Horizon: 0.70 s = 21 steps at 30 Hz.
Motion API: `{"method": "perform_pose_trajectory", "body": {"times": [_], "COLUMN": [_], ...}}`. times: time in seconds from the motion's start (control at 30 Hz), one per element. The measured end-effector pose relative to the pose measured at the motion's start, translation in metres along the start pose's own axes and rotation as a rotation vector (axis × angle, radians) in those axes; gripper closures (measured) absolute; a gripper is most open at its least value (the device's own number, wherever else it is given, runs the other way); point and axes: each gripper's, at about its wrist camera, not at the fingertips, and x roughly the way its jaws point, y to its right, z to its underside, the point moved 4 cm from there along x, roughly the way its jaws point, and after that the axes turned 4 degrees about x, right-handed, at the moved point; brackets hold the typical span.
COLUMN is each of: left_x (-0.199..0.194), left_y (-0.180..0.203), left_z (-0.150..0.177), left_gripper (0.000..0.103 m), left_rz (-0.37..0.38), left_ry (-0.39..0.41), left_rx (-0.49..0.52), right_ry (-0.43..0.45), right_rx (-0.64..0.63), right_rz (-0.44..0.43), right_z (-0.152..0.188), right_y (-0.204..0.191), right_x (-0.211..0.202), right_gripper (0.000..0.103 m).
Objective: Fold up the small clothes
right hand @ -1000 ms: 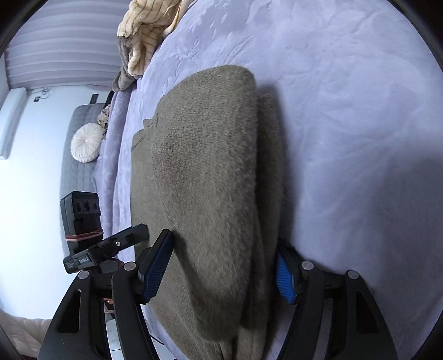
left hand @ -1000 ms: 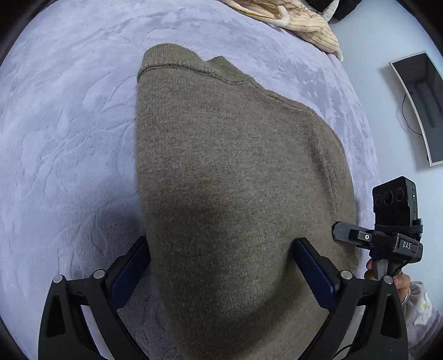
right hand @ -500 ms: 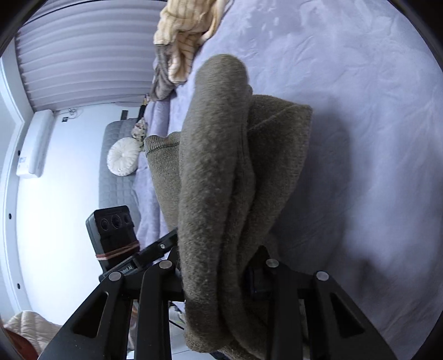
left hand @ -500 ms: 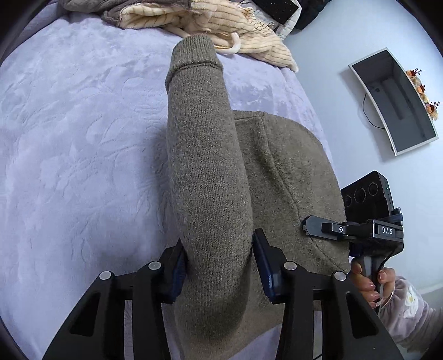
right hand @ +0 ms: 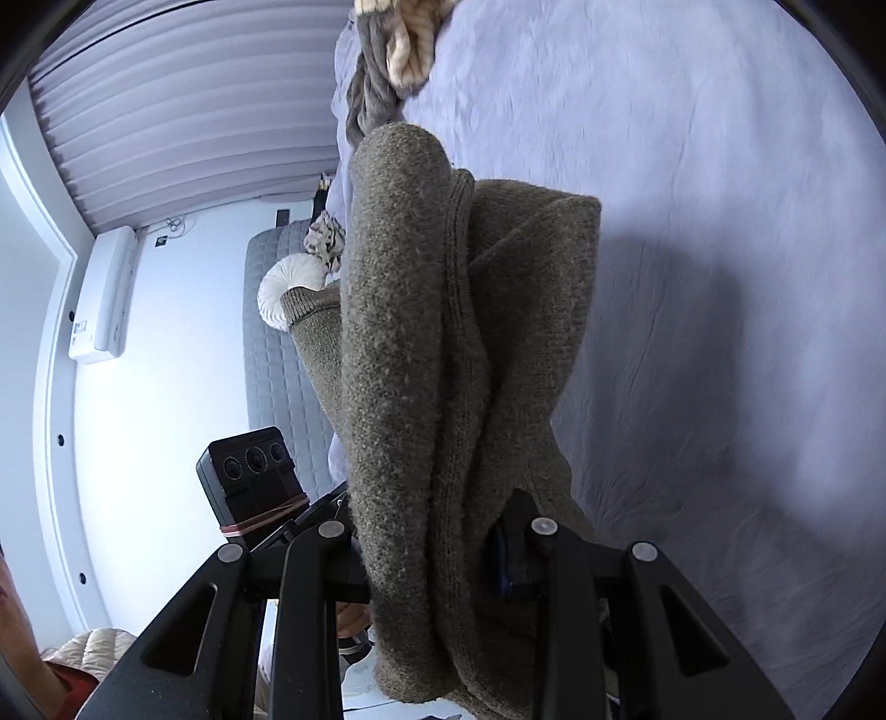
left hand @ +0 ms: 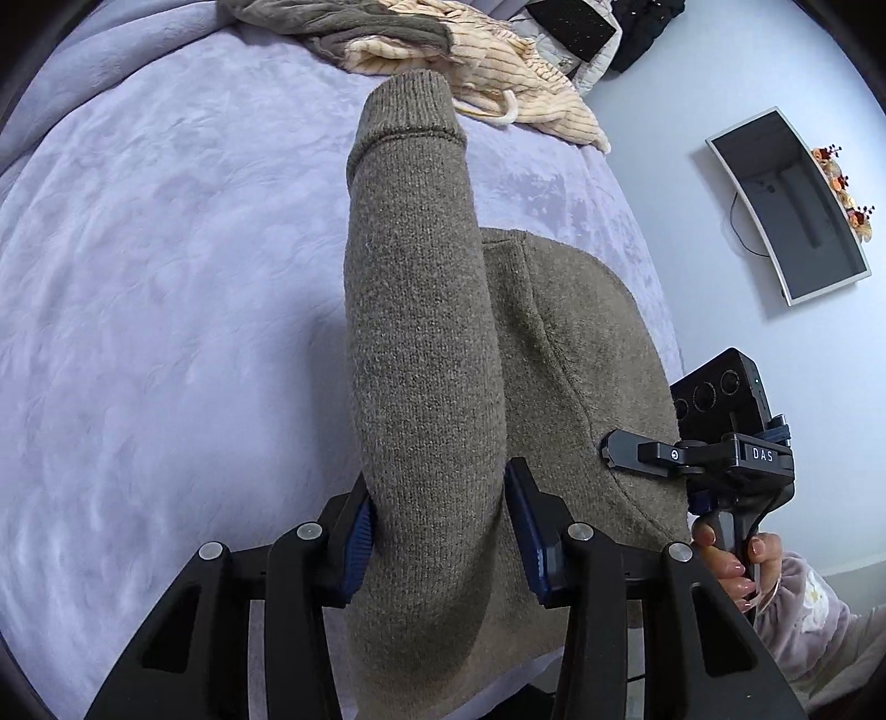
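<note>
An olive-brown knitted sweater (left hand: 426, 354) hangs lifted over the lilac bed cover (left hand: 155, 288). My left gripper (left hand: 440, 526) is shut on a bunched fold of it, blue pads pressing both sides. In the right wrist view the same sweater (right hand: 421, 360) drapes in thick folds, and my right gripper (right hand: 432, 554) is shut on its edge. The right gripper's body and the hand holding it show at the right of the left wrist view (left hand: 720, 459). The left gripper's camera block shows in the right wrist view (right hand: 249, 471).
A pile of cream striped and grey clothes (left hand: 443, 50) lies at the far end of the bed. A wall-mounted screen (left hand: 792, 205) is on the right. In the right wrist view a grey quilted headboard (right hand: 277, 343), a white round cushion (right hand: 288, 293) and an air conditioner (right hand: 102, 293) show.
Both grippers went from open around the flat sweater to shut on it. They then lifted it off the bed, so it now hangs bunched and the far clothes pile has come into view.
</note>
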Motion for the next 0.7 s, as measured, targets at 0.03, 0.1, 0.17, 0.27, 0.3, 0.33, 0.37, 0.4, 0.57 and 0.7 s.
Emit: {"method": "perform_pose_trajectory", "body": {"times": [0.03, 0.1, 0.17, 0.27, 0.3, 0.33, 0.37, 0.4, 0.57, 0.7], "left_x": [0.001, 0.005, 0.008, 0.001, -0.003, -0.004, -0.006, -0.004, 0.014, 0.029], "left_y": [-0.008, -0.029, -0.048, -0.066, -0.07, -0.069, -0.07, -0.068, -0.059, -0.057], "left_z": [0.008, 0.023, 0.036, 0.05, 0.053, 0.054, 0.056, 0.057, 0.064, 0.068], "left_gripper": [0.057, 0.057, 0.057, 0.057, 0.057, 0.057, 0.057, 0.057, 0.057, 0.057], "left_rz": [-0.018, -0.09, -0.183, -0.235, -0.242, -0.245, -0.25, -0.257, -0.305, -0.334], "left_ry": [-0.009, -0.028, -0.041, -0.035, -0.031, -0.026, -0.023, -0.026, -0.067, -0.088], "left_rx": [-0.016, -0.041, -0.055, -0.096, -0.106, -0.112, -0.115, -0.11, -0.046, -0.041], "right_ry": [-0.01, -0.023, -0.031, 0.037, 0.063, 0.095, 0.114, 0.129, 0.116, 0.068], "right_rx": [0.0, -0.005, -0.024, -0.095, -0.115, -0.148, -0.185, -0.217, -0.322, -0.359], "right_rz": [0.02, 0.127, 0.293, 0.534, 0.593, 0.642, 0.663, 0.675, 0.65, 0.822], "right_z": [0.004, 0.008, 0.01, 0.007, 0.006, 0.009, 0.014, 0.017, 0.039, 0.053], "right_y": [0.003, 0.012, 0.02, 0.018, 0.015, 0.009, 0.002, -0.006, -0.03, 0.001], "right_x": [0.009, 0.025, 0.034, 0.022, 0.015, 0.007, 0.0, -0.003, 0.01, 0.029], "right_gripper": [0.071, 0.071, 0.069, 0.066, 0.066, 0.071, 0.076, 0.085, 0.093, 0.093]}}
